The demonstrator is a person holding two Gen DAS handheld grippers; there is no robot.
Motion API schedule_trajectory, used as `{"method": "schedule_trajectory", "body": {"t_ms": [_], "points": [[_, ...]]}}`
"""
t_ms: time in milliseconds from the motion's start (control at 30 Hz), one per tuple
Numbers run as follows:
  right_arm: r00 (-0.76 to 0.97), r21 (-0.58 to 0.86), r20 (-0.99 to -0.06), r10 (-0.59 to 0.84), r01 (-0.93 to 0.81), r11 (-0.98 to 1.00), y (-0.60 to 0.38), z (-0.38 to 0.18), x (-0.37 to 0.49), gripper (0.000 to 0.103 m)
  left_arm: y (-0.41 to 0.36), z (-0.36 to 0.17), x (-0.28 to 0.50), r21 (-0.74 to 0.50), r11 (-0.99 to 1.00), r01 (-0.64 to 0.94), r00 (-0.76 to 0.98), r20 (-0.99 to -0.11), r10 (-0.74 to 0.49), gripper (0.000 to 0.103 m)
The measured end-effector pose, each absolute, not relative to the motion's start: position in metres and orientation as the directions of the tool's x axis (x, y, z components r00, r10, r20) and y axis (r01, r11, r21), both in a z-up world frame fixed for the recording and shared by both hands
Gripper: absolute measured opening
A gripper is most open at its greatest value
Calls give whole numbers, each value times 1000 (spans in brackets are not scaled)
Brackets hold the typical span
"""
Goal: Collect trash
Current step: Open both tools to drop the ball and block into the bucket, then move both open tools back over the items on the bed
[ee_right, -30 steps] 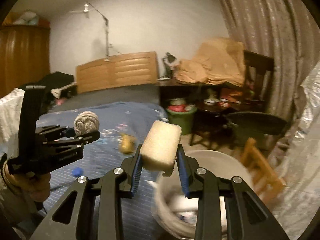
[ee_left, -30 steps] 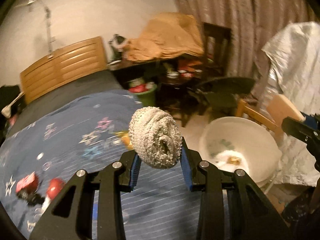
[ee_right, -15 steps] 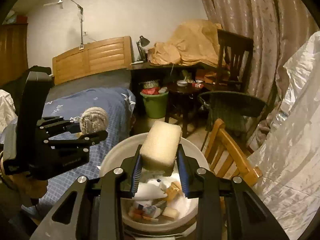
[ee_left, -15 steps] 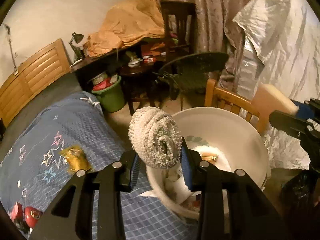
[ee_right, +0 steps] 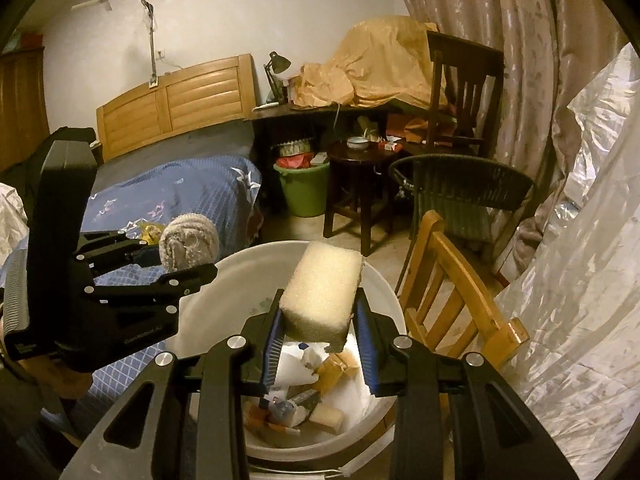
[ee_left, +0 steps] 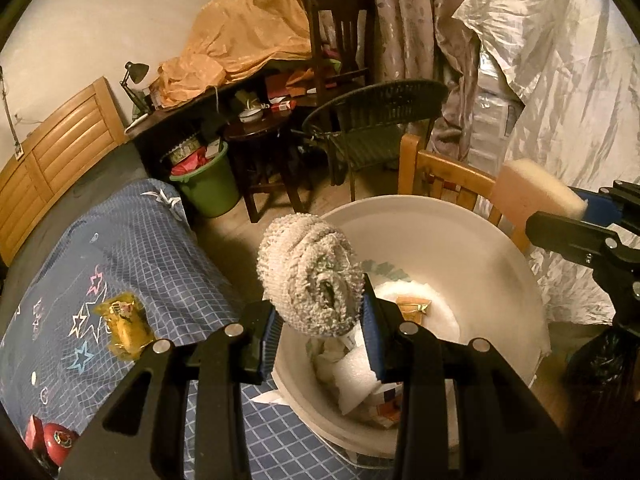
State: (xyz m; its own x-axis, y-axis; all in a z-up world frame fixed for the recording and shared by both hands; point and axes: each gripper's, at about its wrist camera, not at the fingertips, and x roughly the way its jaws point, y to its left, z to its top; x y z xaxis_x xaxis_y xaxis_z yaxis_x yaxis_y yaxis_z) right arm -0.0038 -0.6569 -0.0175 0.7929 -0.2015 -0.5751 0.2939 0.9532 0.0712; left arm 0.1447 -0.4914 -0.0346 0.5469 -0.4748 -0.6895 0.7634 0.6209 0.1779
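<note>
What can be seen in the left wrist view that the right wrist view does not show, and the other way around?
Only the left wrist view shows the red items at the bed's near corner and the dark bag on the floor.

Only the right wrist view shows the pole behind the headboard.

Both show the left gripper shut on the rolled cloth, the right gripper shut on the sponge, and the white bucket with trash inside.

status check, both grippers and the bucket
Left gripper shut on scrubber ball. Right gripper shut on sponge. Both above white bucket. Drop path clear.
</note>
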Motion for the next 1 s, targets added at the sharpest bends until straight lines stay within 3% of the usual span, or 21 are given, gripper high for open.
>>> {"method": "schedule_trajectory", "body": {"t_ms": [500, 567, 633, 1000], "points": [[788, 64, -587, -185, 273, 960, -655, -20, 12, 35, -499, -40, 144, 177, 610, 772, 536, -697, -476, 35], [776, 59, -600, -194, 285, 957, -655, -23, 17, 50, -501, -42, 144, 179, 605, 776, 531, -703, -474, 44], [773, 68, -603, -194, 293, 954, -658, -26, 19, 50, -502, -43, 145, 185, 614, 767, 539, -706, -460, 59], [779, 85, -590, -213, 323, 943, -663, -32, 9, 50, -493, -45, 145, 175, 625, 760, 541, -704, -460, 60]]}}
